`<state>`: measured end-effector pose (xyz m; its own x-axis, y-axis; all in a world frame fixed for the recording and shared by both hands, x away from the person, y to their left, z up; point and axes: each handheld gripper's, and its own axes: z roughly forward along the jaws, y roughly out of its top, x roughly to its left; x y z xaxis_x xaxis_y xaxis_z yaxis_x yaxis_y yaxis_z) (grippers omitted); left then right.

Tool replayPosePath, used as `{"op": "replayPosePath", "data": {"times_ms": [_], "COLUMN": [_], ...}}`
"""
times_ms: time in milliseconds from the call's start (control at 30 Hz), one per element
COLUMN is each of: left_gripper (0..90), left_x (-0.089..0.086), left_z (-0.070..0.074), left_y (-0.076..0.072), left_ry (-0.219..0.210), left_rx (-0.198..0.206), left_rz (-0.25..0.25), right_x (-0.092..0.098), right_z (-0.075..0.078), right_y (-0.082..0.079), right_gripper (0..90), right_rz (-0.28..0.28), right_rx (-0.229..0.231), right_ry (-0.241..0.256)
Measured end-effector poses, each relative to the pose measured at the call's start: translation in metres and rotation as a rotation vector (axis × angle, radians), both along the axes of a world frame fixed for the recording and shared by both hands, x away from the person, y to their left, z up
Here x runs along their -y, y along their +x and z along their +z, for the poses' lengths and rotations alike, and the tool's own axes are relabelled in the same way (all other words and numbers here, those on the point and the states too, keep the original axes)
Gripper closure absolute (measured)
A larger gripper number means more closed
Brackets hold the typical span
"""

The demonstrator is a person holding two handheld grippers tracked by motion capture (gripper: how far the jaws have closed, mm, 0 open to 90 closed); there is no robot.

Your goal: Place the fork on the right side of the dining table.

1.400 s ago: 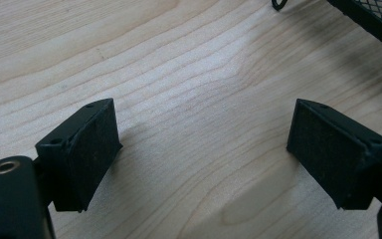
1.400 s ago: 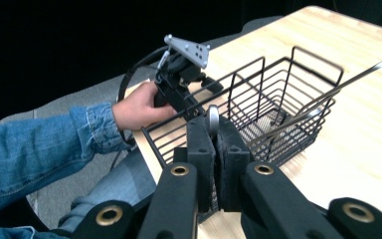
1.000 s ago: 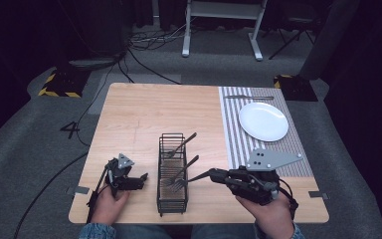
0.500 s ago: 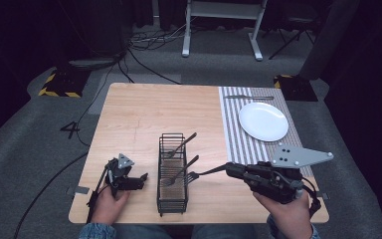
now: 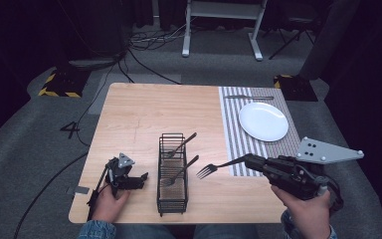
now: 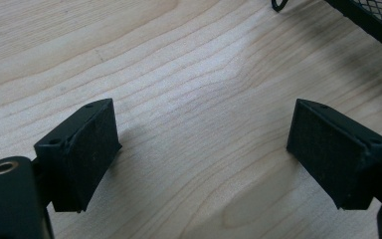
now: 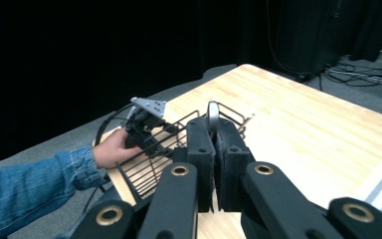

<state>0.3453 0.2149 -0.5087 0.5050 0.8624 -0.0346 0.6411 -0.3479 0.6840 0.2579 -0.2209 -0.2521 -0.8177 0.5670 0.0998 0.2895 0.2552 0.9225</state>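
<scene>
A fork [image 5: 218, 167] was held by its handle in the pressed-together right tongs [image 5: 251, 160], lifted clear beside the wire caddy [image 5: 172, 172]. The left tongs [image 5: 138, 180] lay spread on the table [image 5: 144, 112]. Carrying it to the striped mat [image 5: 234, 129] by the plate [image 5: 263, 121] was judged next.

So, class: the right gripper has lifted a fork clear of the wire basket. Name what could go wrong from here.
1. The right gripper pinches the fork only at its handle end, so the long free end might swivel or slip out.
2. The wire basket is not held; the left gripper rests open beside it, so a knock could shift it and its two forks.
</scene>
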Motion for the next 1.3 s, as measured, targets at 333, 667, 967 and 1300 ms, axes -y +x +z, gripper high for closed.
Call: {"op": "replayPosePath", "data": {"times_ms": [333, 667, 967, 1300], "left_gripper": [13.0, 13.0, 13.0, 13.0], "left_x": [0.000, 0.000, 0.000, 0.000], "left_z": [0.000, 0.000, 0.000, 0.000], "left_y": [-0.001, -0.002, -0.002, -0.002], "left_ry": [0.001, 0.001, 0.000, 0.000], "left_rx": [0.000, 0.001, 0.002, 0.001], "left_rz": [0.003, 0.005, 0.006, 0.006], "right_x": [0.019, 0.038, 0.059, 0.075], "right_z": [0.009, 0.008, -0.001, -0.022], "right_y": [0.004, 0.024, 0.053, 0.088], "right_gripper": [86.8, 86.8, 86.8, 86.8], "right_rz": [-0.061, -0.143, -0.229, -0.338], "right_rx": [0.015, 0.006, -0.033, -0.073], "right_ry": [-0.003, -0.010, 0.002, -0.034]}}
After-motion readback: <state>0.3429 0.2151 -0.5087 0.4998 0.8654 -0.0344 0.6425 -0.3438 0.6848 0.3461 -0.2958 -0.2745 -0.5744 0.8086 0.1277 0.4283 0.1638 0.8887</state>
